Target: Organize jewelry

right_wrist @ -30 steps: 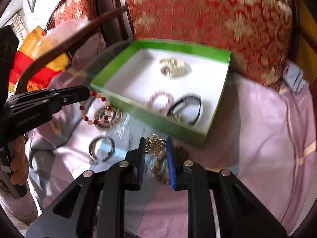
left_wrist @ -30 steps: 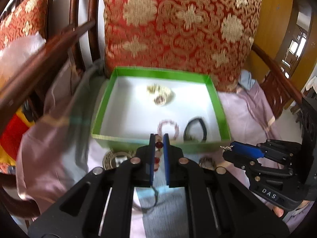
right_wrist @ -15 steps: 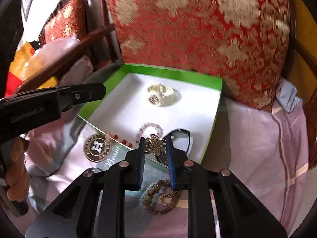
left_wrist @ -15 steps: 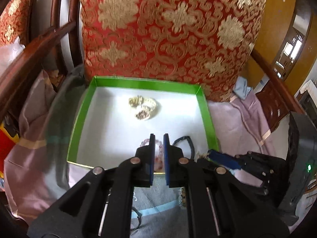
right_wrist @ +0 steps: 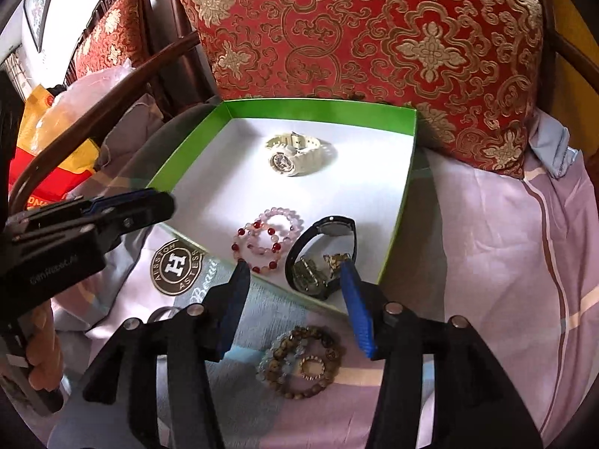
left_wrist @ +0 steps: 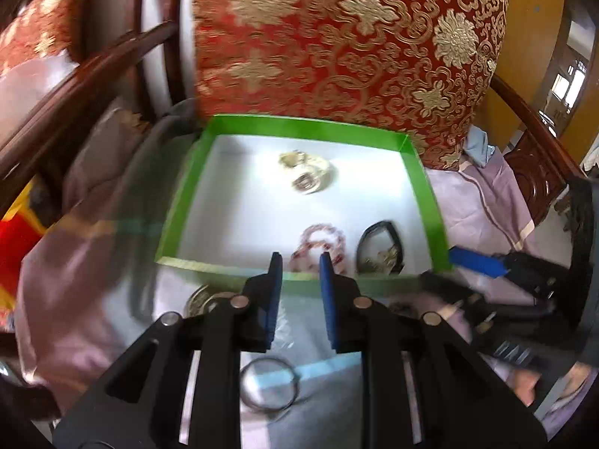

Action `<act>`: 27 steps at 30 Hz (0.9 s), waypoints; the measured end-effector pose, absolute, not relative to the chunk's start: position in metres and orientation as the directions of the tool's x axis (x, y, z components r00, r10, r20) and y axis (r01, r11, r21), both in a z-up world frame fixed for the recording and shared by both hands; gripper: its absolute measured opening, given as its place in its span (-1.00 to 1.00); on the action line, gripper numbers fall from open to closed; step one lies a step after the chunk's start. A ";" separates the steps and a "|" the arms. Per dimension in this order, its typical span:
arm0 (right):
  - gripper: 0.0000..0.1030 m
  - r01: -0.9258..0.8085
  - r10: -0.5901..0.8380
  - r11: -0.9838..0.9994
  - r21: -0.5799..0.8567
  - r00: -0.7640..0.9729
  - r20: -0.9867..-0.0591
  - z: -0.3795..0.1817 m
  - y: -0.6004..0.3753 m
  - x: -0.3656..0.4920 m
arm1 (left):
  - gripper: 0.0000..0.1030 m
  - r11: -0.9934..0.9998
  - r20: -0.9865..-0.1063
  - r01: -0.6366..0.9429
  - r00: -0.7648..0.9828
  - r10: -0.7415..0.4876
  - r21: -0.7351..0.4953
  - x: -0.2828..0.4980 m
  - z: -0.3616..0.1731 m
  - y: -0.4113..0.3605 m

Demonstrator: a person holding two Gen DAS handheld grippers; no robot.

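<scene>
An open green box (right_wrist: 400,202) (left_wrist: 426,202) with a white floor sits on the chair seat. In it lie a cream watch (right_wrist: 295,153) (left_wrist: 305,176), a pink bead bracelet (right_wrist: 284,224), a red-bead bracelet (right_wrist: 256,247) (left_wrist: 322,243), a black watch (right_wrist: 322,254) (left_wrist: 380,250) and a gold brooch (right_wrist: 337,260). My left gripper (left_wrist: 299,265) (right_wrist: 157,202) hovers over the box's near wall, its jaws opening with nothing between them. My right gripper (right_wrist: 294,267) (left_wrist: 483,265) is over the near right corner, jaws opening and empty, with the brooch lying just beyond its fingertips.
On the lilac cloth (right_wrist: 505,262) in front of the box lie brown bead bracelets (right_wrist: 299,361), a silver bangle (left_wrist: 267,385) and a pouch with a round logo (right_wrist: 176,273). A red and gold cushion (right_wrist: 374,30) stands behind the box. Wooden armrests (left_wrist: 75,86) flank the seat.
Both grippers opened. The red-bead bracelet left my left gripper and now lies in the box. The gold brooch left my right gripper and lies beside the black watch.
</scene>
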State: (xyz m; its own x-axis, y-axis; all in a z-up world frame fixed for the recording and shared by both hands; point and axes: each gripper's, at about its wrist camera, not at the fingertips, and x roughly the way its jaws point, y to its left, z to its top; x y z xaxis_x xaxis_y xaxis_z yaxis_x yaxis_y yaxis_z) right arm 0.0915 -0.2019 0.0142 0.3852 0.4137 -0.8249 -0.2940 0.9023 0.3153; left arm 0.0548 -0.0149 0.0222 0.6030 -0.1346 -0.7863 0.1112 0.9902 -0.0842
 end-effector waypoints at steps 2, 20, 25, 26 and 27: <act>0.03 -0.295 0.420 0.899 0.322 0.380 -0.824 0.019 -0.206 0.085 | -0.61 0.992 -0.796 0.090 0.593 -0.121 -0.084 0.043 0.017 -0.001; 0.04 -0.295 0.305 0.926 0.236 0.216 -0.928 -0.038 -0.197 0.038 | -0.52 0.986 -0.914 0.094 0.372 -0.165 -0.140 0.005 -0.074 0.012; -0.22 -0.293 0.276 0.934 0.206 0.222 -0.935 -0.049 -0.192 0.036 | -0.46 0.985 -0.920 0.096 0.355 -0.168 -0.142 0.005 -0.083 0.009; -0.42 -0.301 0.272 0.932 0.200 0.220 -0.937 -0.049 -0.191 0.036 | -0.46 0.985 -0.919 0.095 0.355 -0.169 -0.145 0.006 -0.083 0.010; -0.76 -0.311 0.269 0.930 0.196 0.214 -0.939 -0.049 -0.190 0.036 | -0.46 0.985 -0.919 0.093 0.356 -0.172 -0.148 0.006 -0.084 0.010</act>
State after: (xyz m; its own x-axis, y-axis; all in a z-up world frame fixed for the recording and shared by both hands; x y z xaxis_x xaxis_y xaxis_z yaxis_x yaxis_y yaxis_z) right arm 0.0358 -0.1895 -0.0493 0.2135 0.2690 -0.9392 -0.3114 0.9299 0.1955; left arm 0.0059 0.0104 -0.0841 0.3560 -0.1720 -0.9185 0.0927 0.9846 -0.1484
